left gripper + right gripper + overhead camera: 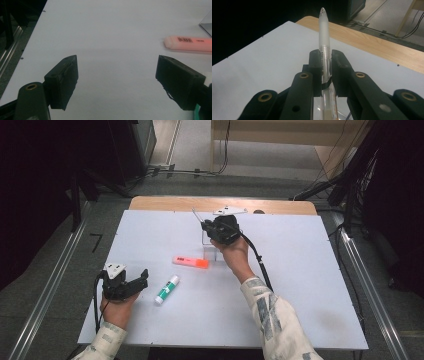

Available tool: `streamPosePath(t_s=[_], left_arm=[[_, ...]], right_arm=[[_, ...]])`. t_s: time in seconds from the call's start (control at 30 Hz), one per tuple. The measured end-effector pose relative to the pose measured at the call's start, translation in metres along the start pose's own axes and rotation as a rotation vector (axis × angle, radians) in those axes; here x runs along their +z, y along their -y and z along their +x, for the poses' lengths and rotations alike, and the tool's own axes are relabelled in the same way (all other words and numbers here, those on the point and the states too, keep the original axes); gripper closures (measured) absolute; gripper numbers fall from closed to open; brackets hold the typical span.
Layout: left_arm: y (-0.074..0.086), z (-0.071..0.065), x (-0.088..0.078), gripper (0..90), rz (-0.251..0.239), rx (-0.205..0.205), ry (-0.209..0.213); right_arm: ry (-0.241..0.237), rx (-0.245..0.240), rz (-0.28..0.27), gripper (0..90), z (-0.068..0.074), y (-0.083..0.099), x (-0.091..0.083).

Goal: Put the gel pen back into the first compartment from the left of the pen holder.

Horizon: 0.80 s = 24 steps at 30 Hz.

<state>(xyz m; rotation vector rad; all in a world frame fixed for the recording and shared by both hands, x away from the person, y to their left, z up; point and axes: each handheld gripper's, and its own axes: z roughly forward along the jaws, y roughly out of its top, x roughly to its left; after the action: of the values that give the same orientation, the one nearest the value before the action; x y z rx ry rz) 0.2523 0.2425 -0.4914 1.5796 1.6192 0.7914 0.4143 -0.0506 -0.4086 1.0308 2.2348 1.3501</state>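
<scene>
Pinched between the closed jaws of the right gripper, a clear pen, tip jutting up and beyond the jaws, above the far middle of the white table. Held just over a clear plastic holder. Spread wide over bare tabletop near the front left corner, the jaws of the left gripper, gripping nothing. Lying flat between the two grippers, an orange highlighter and, nearer the left gripper, a green-and-white glue stick.

On the worktop, the highlighter lies behind the glue stick, near the clear holder behind it.
</scene>
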Motion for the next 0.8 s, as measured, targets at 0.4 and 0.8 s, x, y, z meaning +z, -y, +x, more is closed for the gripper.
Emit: streamPosePath(t_s=[0.4, 0.8], left_arm=[[0.0, 0.0, 0.0, 18.4, 0.002, 0.003, 0.003], [0.0, 0.001, 0.0, 18.4, 0.002, 0.002, 0.004]], right_arm=[[0.007, 0.018, -0.001, 77.6, -0.001, -0.002, 0.011], [0.006, 0.008, 0.004, 77.6, 0.0, 0.001, 0.016]])
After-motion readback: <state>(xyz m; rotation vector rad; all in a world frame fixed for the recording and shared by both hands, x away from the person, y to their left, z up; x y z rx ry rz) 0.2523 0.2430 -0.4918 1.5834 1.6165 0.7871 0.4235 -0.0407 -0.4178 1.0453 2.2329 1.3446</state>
